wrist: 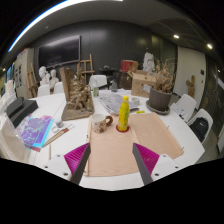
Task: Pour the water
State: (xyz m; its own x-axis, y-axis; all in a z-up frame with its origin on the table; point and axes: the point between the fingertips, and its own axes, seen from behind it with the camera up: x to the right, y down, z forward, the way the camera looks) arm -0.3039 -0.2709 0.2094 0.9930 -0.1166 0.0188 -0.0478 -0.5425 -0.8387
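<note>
Yellow plastic bottle (124,113) stands untouched at twelve o'clock beyond your wide-open, empty gripper (111,165); pouring not yet begun.

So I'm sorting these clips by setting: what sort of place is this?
Probably an art studio or classroom. White plaster busts and a wooden easel stand beyond a white table with a yellow bottle on it. The hand-held gripper is open, holding nothing.

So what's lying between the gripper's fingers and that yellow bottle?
In the gripper view, only a bare stretch of the tan mat lies between the open gripper and the upright yellow bottle; the small brown object sits off beside the bottle.
</note>
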